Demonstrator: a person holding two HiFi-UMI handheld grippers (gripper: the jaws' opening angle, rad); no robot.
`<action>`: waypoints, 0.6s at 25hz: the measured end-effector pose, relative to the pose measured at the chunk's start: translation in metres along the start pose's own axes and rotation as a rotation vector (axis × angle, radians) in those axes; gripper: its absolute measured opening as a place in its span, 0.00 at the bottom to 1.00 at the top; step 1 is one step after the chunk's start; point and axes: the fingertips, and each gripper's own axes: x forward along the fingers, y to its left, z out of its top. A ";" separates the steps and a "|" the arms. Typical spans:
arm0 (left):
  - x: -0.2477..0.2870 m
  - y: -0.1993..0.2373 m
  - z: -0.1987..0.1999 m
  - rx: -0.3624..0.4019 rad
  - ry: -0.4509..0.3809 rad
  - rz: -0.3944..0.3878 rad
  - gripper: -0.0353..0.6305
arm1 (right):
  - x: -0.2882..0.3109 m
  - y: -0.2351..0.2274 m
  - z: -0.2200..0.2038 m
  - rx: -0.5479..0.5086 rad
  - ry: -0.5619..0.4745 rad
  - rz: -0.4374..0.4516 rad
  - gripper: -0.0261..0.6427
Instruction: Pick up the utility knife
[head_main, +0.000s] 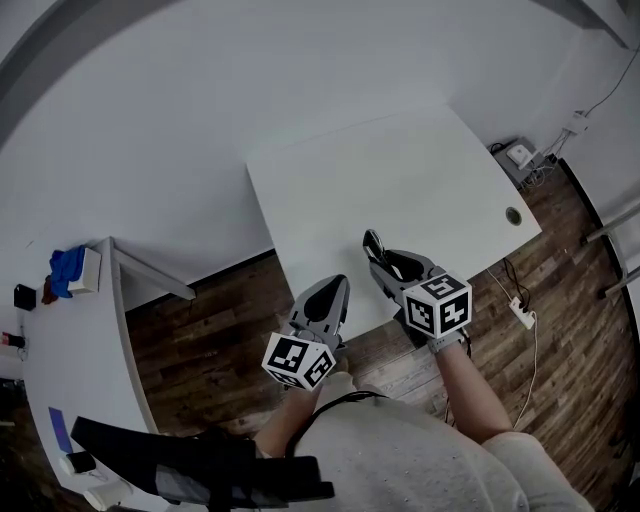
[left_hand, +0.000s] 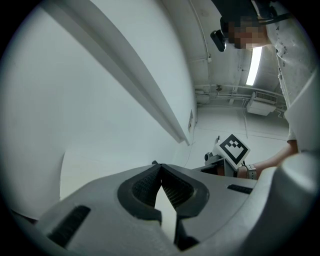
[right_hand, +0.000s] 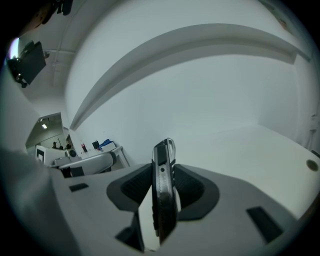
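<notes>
Head view, left to right: left gripper, jaws closed together, nothing between them, over the white table's near edge; right gripper, jaws clamped on the utility knife, knife standing edgewise between the pads, above the tabletop.

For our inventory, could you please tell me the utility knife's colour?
The utility knife is black and silver, clearest in the right gripper view.

The tongs clamp the utility knife above a white table.
</notes>
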 end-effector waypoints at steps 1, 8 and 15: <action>-0.002 0.001 0.001 0.002 -0.002 0.005 0.06 | 0.000 0.002 0.002 -0.002 -0.012 0.001 0.25; -0.010 -0.001 0.012 0.034 -0.024 0.016 0.06 | -0.010 0.010 0.023 -0.004 -0.134 0.007 0.25; -0.013 -0.003 0.018 0.037 -0.044 0.026 0.06 | -0.018 0.013 0.032 0.032 -0.224 0.005 0.25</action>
